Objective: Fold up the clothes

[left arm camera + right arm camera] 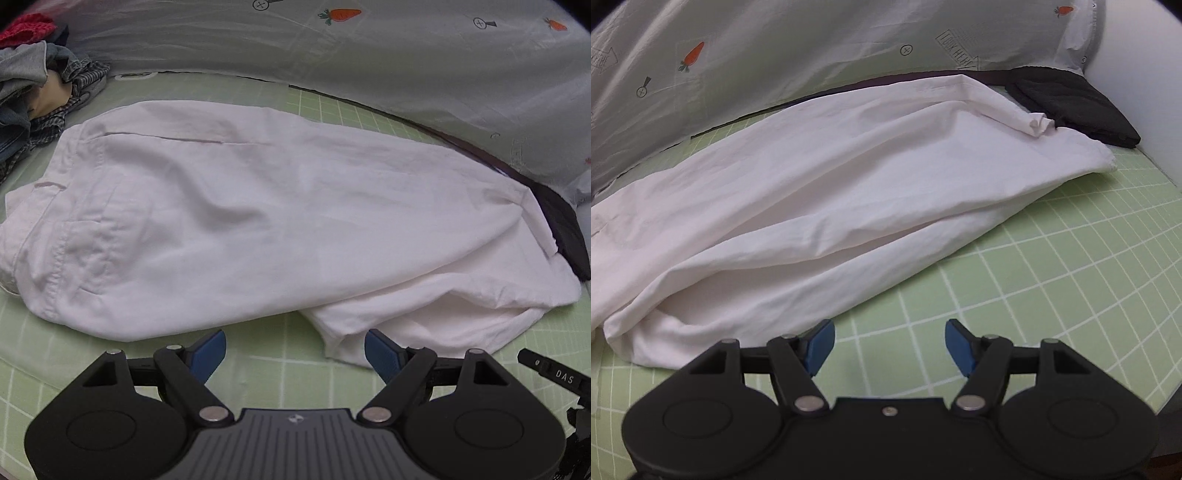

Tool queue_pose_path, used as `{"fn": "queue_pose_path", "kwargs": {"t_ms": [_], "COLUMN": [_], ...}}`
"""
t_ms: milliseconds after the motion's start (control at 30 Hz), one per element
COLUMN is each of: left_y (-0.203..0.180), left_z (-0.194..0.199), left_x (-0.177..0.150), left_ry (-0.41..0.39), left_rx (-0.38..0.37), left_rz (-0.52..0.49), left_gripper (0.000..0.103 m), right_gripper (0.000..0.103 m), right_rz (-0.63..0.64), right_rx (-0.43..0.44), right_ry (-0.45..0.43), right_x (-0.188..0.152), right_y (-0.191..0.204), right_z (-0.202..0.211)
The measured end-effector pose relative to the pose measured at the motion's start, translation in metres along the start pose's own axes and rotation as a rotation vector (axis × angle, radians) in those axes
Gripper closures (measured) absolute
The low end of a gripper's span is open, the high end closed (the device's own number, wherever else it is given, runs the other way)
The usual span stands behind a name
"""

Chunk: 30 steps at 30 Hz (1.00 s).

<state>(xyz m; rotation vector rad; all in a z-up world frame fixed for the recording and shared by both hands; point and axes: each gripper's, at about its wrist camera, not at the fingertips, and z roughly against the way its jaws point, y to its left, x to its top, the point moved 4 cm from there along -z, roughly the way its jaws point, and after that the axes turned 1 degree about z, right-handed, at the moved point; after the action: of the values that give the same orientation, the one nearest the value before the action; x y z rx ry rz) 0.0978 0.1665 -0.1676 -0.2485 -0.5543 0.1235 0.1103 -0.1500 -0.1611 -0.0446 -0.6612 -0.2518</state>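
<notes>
Green grid mat point(332, 107) covers the table, w/ a grey carrot-print sheet point(406, 55) bunched along the far edge.

Left tongs point(295, 354) hang low over the near part of the mat, jaws wide, nothing between the blue pads point(208, 354). Right pad sits just in front of a loose white fold; can't tell if it touches. Right tongs point(889, 345) also stand apart w/ nothing between them, bare mat below, blue pads point(822, 345) just off the near hem of the cloth, on its right side. A bit of the other tool, black w/ white lettering point(554, 373), shows at the right edge of the left view.

White trousers point(258, 206) lie across the mid mat, laid roughly double, one leg over the other. Waist end w/ pocket stitching is to the left; leg ends run off to the right, where the upper hem point(1038, 123) is crumpled. Lower leg sticks out near-side and opens in a loose pouch point(665, 332) by the tongs. Cloth is wrinkled, not flat.

Beyond the leg ends, far right, a dark folded garment point(1082, 107) lies touching the hem. Far left: a heap of clothes point(40, 92), i.e. denim, check fabric, sth red on top, just beside the waist end.
</notes>
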Motion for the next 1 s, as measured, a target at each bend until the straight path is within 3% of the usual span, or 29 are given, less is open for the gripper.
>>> {"fn": "queue_pose_path", "kwargs": {"t_ms": [200,333,467,567,667,900,1000], "left_y": [-0.019,-0.023,-0.018,-0.012,-0.012,-0.022,-0.023], "left_z": [-0.020,-0.034,-0.040,-0.035,-0.026,0.001,0.002], "left_x": [0.003,0.000,-0.008,-0.016,-0.023,-0.023,-0.021], "left_ry": [-0.010,-0.028,-0.052,-0.088,-0.120,-0.086,-0.071], "left_rx": [-0.058,-0.031,0.031,0.010,-0.019,-0.030,-0.028], "left_rz": [0.258,0.424,0.580,0.680,0.736,0.623,0.612], "left_gripper": [0.028,0.046,0.070,0.089,0.095,0.100,0.100], "right_gripper": [0.036,0.036,0.036,0.039,0.042,0.067,0.066], "right_rz": [-0.032,-0.077,-0.166,-0.279,-0.384,-0.517,-0.534], "right_rx": [0.001,0.016,0.038,0.064,0.077,0.085,0.080], "right_ry": [0.002,-0.005,-0.007,-0.013,-0.027,-0.046,-0.056], "right_x": [0.029,0.048,0.062,0.069,0.078,0.093,0.096], "right_y": [-0.054,-0.094,-0.140,-0.176,-0.206,-0.252,-0.258], "right_z": [-0.023,-0.041,-0.062,-0.077,-0.088,-0.107,-0.113]}}
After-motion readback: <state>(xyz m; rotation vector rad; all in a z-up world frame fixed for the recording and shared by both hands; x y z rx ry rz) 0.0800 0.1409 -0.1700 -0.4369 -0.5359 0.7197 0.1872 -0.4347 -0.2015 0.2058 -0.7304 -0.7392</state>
